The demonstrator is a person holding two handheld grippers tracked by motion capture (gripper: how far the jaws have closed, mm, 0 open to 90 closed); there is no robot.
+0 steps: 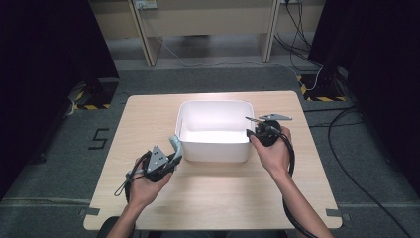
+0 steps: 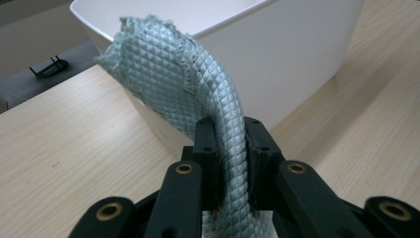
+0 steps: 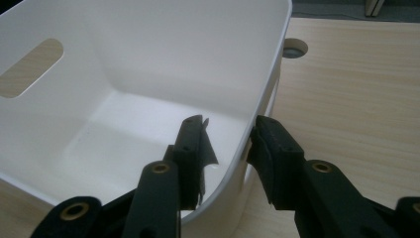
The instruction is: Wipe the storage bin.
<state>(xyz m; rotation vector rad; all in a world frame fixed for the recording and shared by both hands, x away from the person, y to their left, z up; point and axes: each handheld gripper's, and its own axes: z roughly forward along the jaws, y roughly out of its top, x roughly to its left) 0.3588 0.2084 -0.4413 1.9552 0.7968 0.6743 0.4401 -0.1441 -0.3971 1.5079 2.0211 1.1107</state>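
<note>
Two fingers (image 2: 205,144) tight around cloth (image 2: 198,89).

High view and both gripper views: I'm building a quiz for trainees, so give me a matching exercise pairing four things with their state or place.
Things:
1. Pale green quilted cloth
2. White plastic tub
3. Left gripper
4. Right gripper

States:
A. Jaws astride the tub's wall
B. Empty, at mid-table
C. Shut on fabric
D. Pinched between jaws, beside the tub

Pairs: 1-D, 2-B, 3-C, 4-A
</note>
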